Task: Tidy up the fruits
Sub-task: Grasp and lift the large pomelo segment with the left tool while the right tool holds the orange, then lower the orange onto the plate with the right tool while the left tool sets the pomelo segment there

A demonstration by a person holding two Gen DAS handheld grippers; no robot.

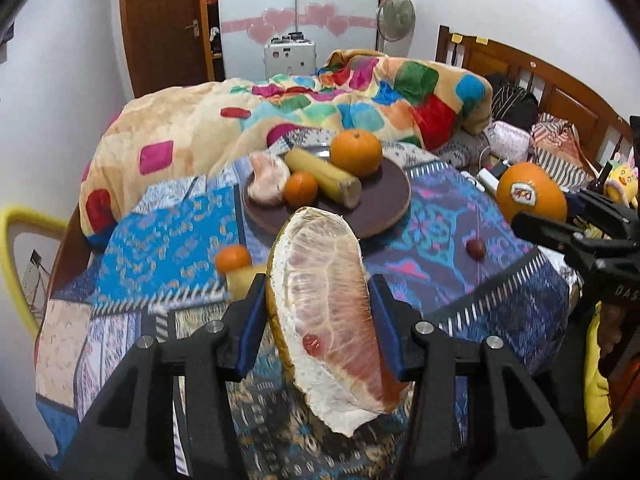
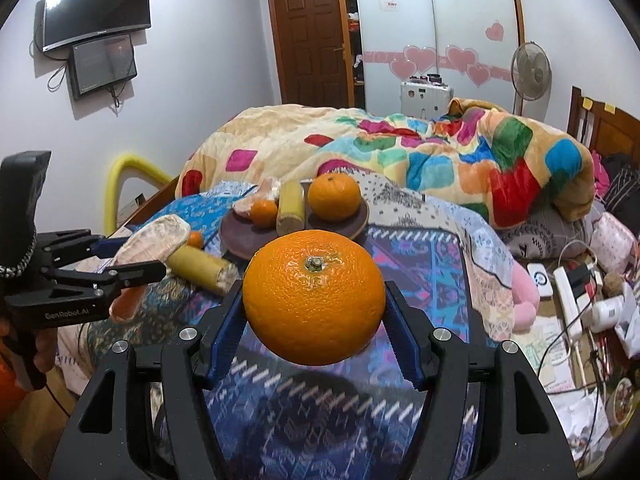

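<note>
plate [image 1: 384, 204] ahead, small date [image 1: 475, 248] beside

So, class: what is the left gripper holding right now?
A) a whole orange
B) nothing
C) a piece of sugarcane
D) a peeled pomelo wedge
D: the left gripper is shut on the pomelo wedge, pink flesh showing between its blue pads, while the orange sits in the right gripper.

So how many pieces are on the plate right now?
4 on the plate: a big orange at the back, a small orange in front, a pomelo piece at the left, and a sugarcane stick across the middle. Smaller pieces may hide behind.
</note>
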